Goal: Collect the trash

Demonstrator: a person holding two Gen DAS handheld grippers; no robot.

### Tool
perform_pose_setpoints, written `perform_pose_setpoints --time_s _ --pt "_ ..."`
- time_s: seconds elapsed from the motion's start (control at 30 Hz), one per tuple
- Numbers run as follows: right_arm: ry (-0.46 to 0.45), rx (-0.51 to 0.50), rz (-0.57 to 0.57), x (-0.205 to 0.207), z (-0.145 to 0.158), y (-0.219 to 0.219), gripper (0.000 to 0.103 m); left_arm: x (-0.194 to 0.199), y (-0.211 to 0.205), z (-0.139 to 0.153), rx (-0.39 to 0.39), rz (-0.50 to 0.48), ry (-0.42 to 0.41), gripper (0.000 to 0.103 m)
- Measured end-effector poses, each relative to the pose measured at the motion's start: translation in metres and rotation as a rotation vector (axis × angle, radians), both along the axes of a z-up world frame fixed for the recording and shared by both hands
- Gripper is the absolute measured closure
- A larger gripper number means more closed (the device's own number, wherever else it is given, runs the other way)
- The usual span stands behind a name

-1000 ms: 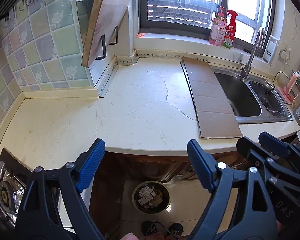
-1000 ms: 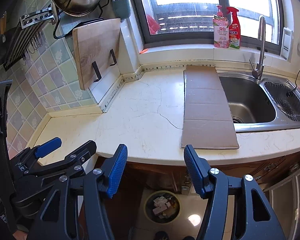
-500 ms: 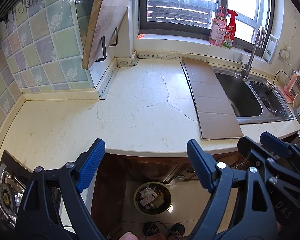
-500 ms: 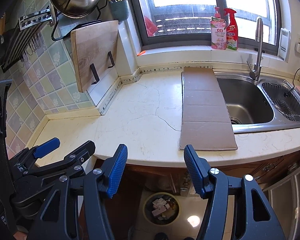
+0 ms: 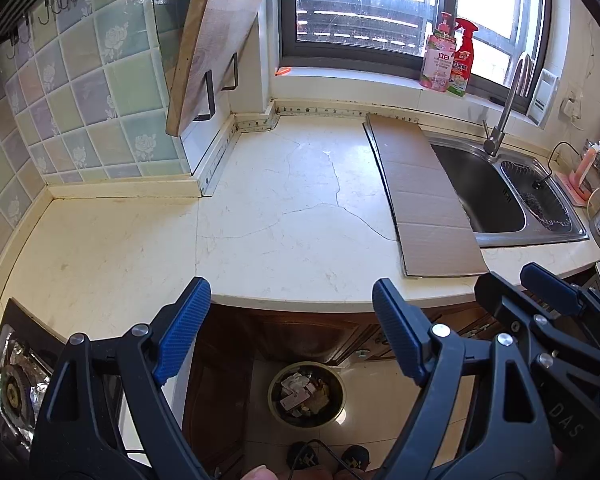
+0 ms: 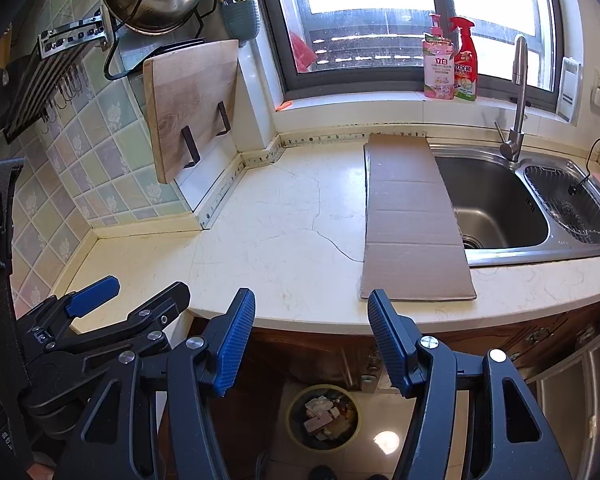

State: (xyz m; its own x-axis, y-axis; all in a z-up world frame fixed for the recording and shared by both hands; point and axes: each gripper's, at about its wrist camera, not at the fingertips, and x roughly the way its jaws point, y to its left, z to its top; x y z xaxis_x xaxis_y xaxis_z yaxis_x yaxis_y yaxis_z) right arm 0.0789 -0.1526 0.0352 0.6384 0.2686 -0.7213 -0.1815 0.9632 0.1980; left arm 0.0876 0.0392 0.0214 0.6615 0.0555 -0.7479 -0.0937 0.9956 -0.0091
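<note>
Left wrist view: left gripper (image 5: 290,328) wide open, holding nothing, near the counter (image 5: 140,240) edge. Trash sits in the bin (image 5: 306,396) on the floor below; no loose trash seen on the counter.

Right wrist view: right gripper (image 6: 312,338) partly open, holding nothing. Bin (image 6: 324,416) below. Judgement: collection looks finished or paused; next move needs a target located first.

Two wrist fisheyes, angled down, side by side, sharing countertop (image 5: 284,216), sink (image 6: 496,200)
</note>
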Motion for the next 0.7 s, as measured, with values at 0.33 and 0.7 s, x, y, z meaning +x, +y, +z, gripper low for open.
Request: perform_pose_setpoints --time_s 0.33,0.7 --pt "0.000 -0.001 0.002 -0.0001 0.0002 -0.0009 0.043 -0.0002 -0.0001 -0.0011 -0.002 -0.003 0.004 0.023" --pt "0.000 -0.001 0.003 0.0003 -0.0006 -0.0011 0.043 -0.0026 -0.0073 -0.0014 -0.001 -0.019 0.000 0.028"
